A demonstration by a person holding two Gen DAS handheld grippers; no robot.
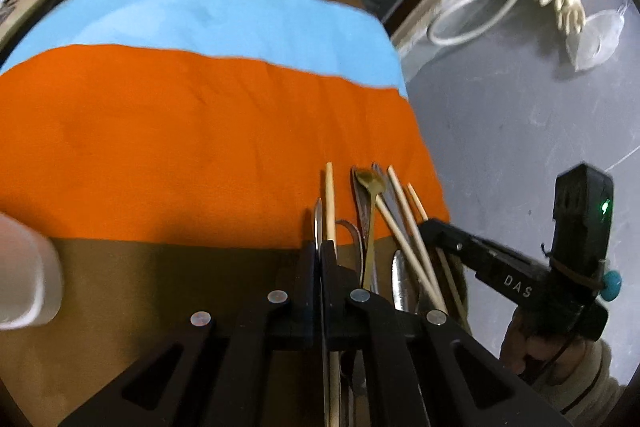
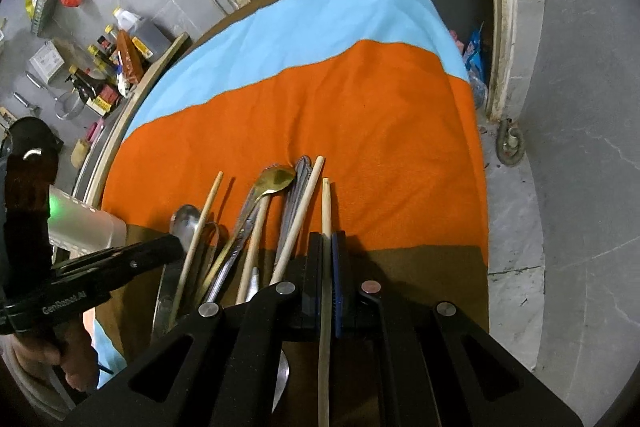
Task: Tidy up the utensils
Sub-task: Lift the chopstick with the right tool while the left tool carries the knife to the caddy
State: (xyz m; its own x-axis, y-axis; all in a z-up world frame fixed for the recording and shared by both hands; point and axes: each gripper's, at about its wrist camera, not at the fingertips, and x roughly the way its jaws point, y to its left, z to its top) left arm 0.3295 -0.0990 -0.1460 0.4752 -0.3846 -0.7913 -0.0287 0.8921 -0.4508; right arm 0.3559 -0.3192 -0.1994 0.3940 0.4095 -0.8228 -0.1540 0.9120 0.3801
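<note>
Chopsticks: right tongs (image 2: 327, 239) clamp one chopstick (image 2: 326, 203); left tongs (image 1: 320, 247) pinch a utensil (image 1: 318, 219), kind unclear. Lift straight toward twelve o'clock, clear of the pile (image 2: 256, 223).

White letters "DAS" on the black body of the right gripper (image 1: 430, 227), white "GenRobot.AI" on the left gripper (image 2: 176, 247) body; bottle labels illegible

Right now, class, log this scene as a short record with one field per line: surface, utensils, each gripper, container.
surface: orange cloth with a light blue band
utensils: pile with a gold spoon, wooden chopsticks and steel cutlery
left gripper: shut on a chopstick
right gripper: shut on another chopstick
container: translucent white tub left of the pile
</note>
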